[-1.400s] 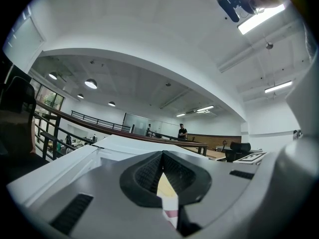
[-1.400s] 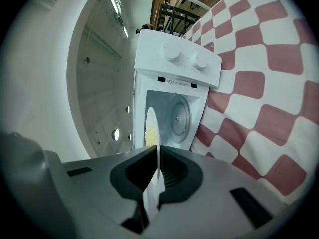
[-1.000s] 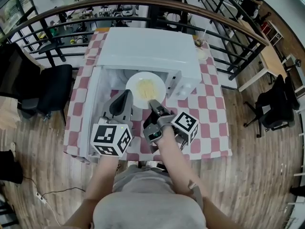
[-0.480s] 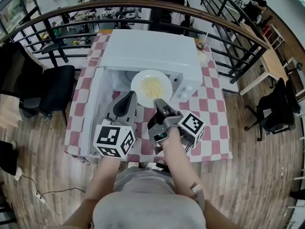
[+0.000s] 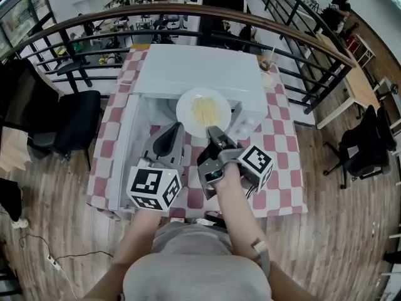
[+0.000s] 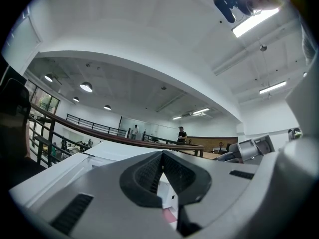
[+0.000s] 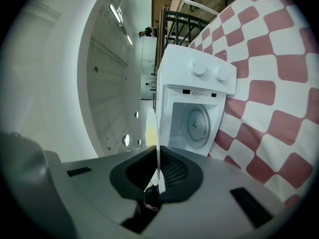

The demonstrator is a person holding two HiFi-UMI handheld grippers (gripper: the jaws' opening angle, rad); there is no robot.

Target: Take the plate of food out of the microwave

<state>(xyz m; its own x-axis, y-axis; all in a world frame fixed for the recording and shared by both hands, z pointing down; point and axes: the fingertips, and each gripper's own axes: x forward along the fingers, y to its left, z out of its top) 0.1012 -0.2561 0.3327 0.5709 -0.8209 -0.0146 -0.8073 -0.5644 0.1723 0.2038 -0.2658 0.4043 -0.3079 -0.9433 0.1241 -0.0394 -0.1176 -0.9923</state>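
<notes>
White plate (image 5: 185, 108), edge-on where the right gripper (image 7: 158, 153) pinches it, shows food (image 5: 205, 110) overhead; left gripper (image 6: 162, 156) pressed together.

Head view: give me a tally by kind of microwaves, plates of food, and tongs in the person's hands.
Microwave: 1
Plate of food: 1
Tongs: 2 (left tongs shut on nothing, right tongs clamped on the plate's rim)
Total: 4
</notes>
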